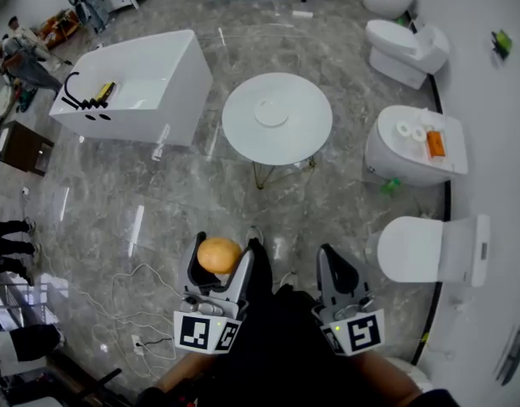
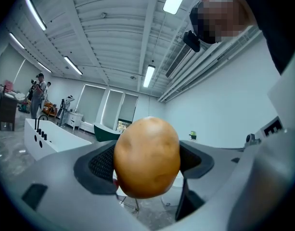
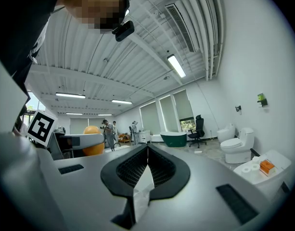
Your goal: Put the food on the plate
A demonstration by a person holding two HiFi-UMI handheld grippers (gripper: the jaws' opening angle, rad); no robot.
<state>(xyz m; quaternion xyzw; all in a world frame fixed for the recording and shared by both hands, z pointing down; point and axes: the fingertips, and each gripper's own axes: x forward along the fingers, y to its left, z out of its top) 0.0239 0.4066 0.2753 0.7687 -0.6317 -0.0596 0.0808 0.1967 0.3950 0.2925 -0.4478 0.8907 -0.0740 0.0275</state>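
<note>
A round orange-brown piece of food (image 1: pixel 219 255) sits between the jaws of my left gripper (image 1: pixel 217 267), which is shut on it low in the head view. Seen from the left gripper view, the food (image 2: pixel 147 157) fills the gap between the black pads (image 2: pixel 100 163). It also shows at the left of the right gripper view, as the food (image 3: pixel 93 147). My right gripper (image 1: pixel 336 270) is beside the left one, and its jaws (image 3: pixel 147 150) are pressed together with nothing in them. The white plate (image 1: pixel 271 113) lies in the middle of a round white table (image 1: pixel 310 134), well ahead of both grippers.
A white bathtub (image 1: pixel 132 83) stands at the left of the table. Three white toilets (image 1: pixel 405 47) (image 1: pixel 416 147) (image 1: pixel 429 248) line the right wall. Cables (image 1: pixel 132 303) lie on the marble floor at the lower left. People stand at the far left edge.
</note>
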